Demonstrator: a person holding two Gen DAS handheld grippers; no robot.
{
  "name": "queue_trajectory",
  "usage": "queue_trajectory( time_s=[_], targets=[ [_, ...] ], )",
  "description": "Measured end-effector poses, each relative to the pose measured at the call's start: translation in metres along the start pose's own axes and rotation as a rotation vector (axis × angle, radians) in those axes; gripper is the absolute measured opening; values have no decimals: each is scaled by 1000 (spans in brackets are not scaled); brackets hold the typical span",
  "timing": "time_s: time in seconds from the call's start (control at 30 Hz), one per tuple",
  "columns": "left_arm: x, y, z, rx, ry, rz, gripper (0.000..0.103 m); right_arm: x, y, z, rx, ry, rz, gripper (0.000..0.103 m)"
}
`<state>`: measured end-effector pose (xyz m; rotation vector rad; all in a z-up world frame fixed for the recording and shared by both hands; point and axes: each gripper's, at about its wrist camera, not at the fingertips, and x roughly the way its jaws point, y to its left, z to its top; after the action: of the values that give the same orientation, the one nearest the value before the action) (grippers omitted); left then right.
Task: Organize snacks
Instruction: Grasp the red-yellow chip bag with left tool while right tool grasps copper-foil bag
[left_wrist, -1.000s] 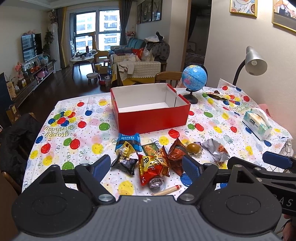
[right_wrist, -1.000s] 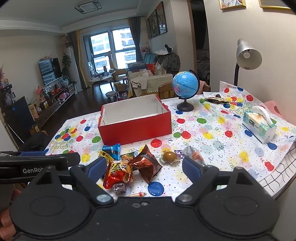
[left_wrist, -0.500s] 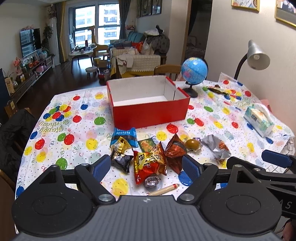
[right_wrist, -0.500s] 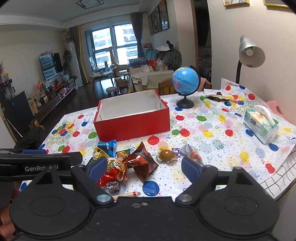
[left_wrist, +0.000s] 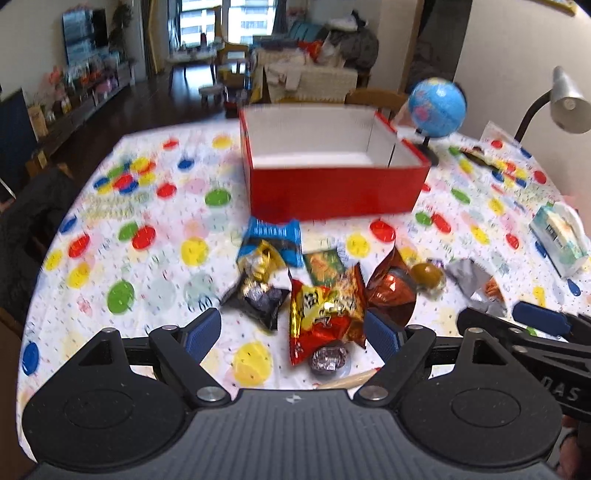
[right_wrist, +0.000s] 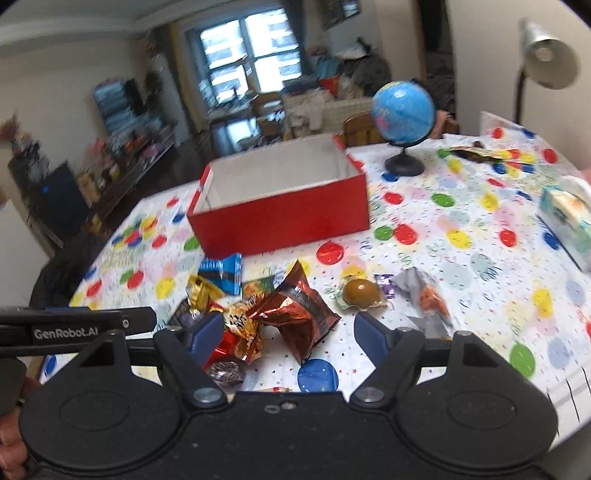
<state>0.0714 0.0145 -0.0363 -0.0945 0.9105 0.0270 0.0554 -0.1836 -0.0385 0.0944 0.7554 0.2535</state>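
Note:
A pile of snack packets lies on the balloon tablecloth before an empty red box (left_wrist: 332, 184) (right_wrist: 280, 221). In it are a red-gold bag (left_wrist: 325, 314) (right_wrist: 236, 336), a brown foil bag (left_wrist: 391, 291) (right_wrist: 299, 314), a black-gold packet (left_wrist: 258, 288), a blue packet (left_wrist: 271, 240) (right_wrist: 221, 273), a green packet (left_wrist: 323, 266), a brown ball-shaped sweet (left_wrist: 428, 275) (right_wrist: 360, 291) and a grey wrapper (left_wrist: 476, 280) (right_wrist: 421, 295). My left gripper (left_wrist: 293, 332) is open above the red-gold bag. My right gripper (right_wrist: 288, 332) is open above the brown foil bag. Both are empty.
A globe (left_wrist: 437, 107) (right_wrist: 402, 110) stands right of the box. A desk lamp (left_wrist: 565, 103) (right_wrist: 546, 59) and a tissue box (left_wrist: 559, 236) (right_wrist: 565, 221) are at the right. A small foil sweet (left_wrist: 328, 360) and a pencil-like stick (left_wrist: 347, 380) lie near the table's front edge.
Both grippers have moved forward and down toward the snack pile, which now looms larger. Both stay open. Nothing on the table has moved.

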Motion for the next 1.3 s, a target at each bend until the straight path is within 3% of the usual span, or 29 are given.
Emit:
queue_trajectory(
  time_s=[0.23,0.57,0.67,0.87,0.93,1.0,1.1,1.3],
  targets=[
    [50,-3,12,-43,124,-4,85,54,-12,3,-134,90,15,72],
    [108,-18,24,6,234,-17,84,117,-22,11,-265,218,58,69],
    [119,-16,26,-33,274,-57,85,124,-16,8,-325,223,77,69],
    [132,-21,25,-27,309,-86,85,140,-9,4,-401,224,78,66],
    [136,-22,23,-28,327,-102,84,144,-8,2,-415,226,72,54],
    [137,-22,22,-33,332,-106,83,145,-8,2,-413,221,68,51],
    [134,-23,22,-36,317,-127,72,144,-8,1,-402,211,64,46],
    [126,-20,23,-48,290,-120,63,137,-10,2,-367,192,48,41]
  ],
)
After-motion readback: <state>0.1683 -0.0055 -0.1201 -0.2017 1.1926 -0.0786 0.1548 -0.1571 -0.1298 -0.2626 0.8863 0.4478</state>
